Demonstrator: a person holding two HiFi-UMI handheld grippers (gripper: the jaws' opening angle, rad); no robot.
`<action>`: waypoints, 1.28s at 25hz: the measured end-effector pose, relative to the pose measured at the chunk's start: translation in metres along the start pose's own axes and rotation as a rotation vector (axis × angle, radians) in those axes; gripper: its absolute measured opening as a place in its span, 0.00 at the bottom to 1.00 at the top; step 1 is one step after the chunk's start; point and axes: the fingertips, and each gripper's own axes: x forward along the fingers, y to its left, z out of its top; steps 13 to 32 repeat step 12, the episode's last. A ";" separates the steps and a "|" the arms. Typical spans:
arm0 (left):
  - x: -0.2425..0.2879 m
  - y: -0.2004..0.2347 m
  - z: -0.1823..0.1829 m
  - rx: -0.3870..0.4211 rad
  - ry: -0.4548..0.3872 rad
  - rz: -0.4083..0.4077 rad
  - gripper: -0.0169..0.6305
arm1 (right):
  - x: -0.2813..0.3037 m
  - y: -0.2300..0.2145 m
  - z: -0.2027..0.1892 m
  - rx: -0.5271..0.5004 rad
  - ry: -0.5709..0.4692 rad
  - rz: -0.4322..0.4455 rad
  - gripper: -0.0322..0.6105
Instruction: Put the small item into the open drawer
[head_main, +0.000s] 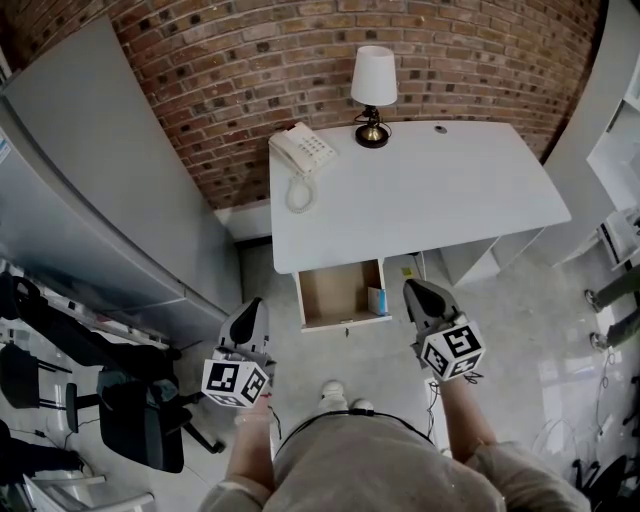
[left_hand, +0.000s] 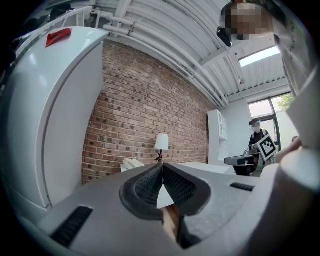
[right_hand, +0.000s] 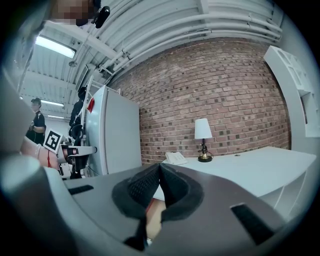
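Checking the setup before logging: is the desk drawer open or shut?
Open. The drawer sticks out from under the white desk, its brown inside showing, with a small item near its right wall.

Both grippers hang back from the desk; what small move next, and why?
Probably ease the right gripper toward the drawer to push it shut: a small item already lies inside, and both it and the left gripper show jaws together, empty.

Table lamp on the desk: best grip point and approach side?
Probably the thin stem of the table lamp, between shade and round base. Come in level from the desk front: shade is wide and tapered, base low, brick wall right behind.
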 end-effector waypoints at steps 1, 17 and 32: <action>0.000 0.000 -0.001 -0.002 0.002 -0.001 0.04 | 0.000 0.001 0.001 0.000 0.000 0.001 0.06; 0.001 0.006 -0.008 -0.017 0.022 0.006 0.04 | 0.006 -0.001 -0.004 0.016 0.010 0.006 0.06; 0.001 0.006 -0.008 -0.017 0.022 0.006 0.04 | 0.006 -0.001 -0.004 0.016 0.010 0.006 0.06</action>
